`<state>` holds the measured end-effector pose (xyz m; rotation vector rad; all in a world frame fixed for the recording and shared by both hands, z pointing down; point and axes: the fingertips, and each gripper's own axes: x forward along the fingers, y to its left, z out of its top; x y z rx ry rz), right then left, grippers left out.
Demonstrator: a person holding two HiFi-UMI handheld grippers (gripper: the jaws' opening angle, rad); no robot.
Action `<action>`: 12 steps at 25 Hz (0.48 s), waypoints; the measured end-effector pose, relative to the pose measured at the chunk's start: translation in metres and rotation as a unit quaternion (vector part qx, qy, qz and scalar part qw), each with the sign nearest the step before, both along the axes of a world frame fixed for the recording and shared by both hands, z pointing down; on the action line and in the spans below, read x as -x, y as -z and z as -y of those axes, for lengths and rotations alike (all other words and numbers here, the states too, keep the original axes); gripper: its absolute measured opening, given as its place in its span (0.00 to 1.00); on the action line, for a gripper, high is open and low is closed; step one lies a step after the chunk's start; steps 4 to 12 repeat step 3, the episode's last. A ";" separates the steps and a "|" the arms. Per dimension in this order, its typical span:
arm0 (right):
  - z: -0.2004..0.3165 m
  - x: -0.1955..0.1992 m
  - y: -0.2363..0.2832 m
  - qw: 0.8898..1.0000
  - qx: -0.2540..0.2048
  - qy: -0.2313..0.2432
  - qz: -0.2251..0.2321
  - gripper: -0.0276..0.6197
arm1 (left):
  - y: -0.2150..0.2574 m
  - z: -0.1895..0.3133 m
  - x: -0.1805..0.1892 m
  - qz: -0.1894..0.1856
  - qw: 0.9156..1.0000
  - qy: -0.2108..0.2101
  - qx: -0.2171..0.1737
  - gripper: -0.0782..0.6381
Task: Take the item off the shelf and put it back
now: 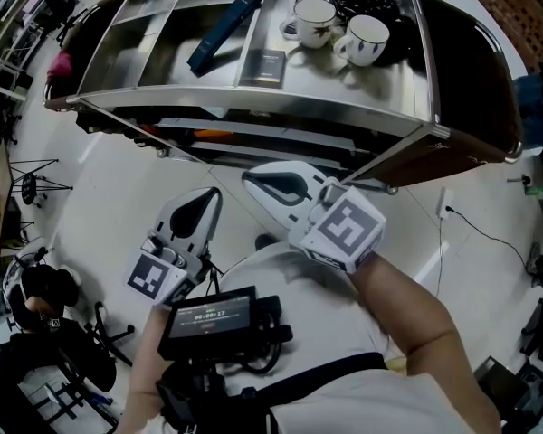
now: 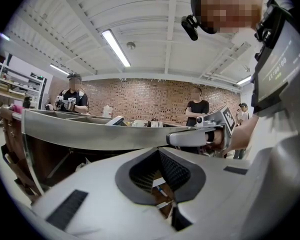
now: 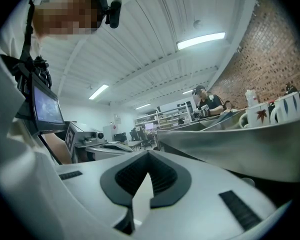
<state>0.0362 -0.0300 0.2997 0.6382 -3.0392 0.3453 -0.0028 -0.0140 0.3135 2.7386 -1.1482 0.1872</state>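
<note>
A steel shelf unit [image 1: 253, 102] stands in front of me, seen from above in the head view. In its top compartments lie a long blue box [image 1: 224, 30] and a small dark box [image 1: 270, 66]. Two white mugs [image 1: 315, 21] [image 1: 364, 39] stand to their right. Both grippers hang below the shelf's front edge, clear of it. My left gripper [image 1: 214, 192] [image 2: 158, 149] is shut with nothing in it. My right gripper [image 1: 247, 177] [image 3: 149, 153], a little higher and closer to the edge, is shut and holds nothing. The mugs [image 3: 257, 115] rise above the shelf rim [image 3: 240, 144] in the right gripper view.
A lower shelf level [image 1: 253, 138] holds flat items, partly hidden. A black screen unit [image 1: 213, 319] hangs at my chest. A cable [image 1: 480, 229] runs across the white floor at the right. Chairs and stands [image 1: 36, 315] crowd the left. People [image 2: 72, 101] stand behind the shelf.
</note>
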 end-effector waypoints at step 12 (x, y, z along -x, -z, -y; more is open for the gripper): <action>0.000 0.000 0.000 1.000 0.005 0.001 -0.001 0.04 | 0.000 0.001 -0.001 0.000 1.000 0.000 0.000 0.12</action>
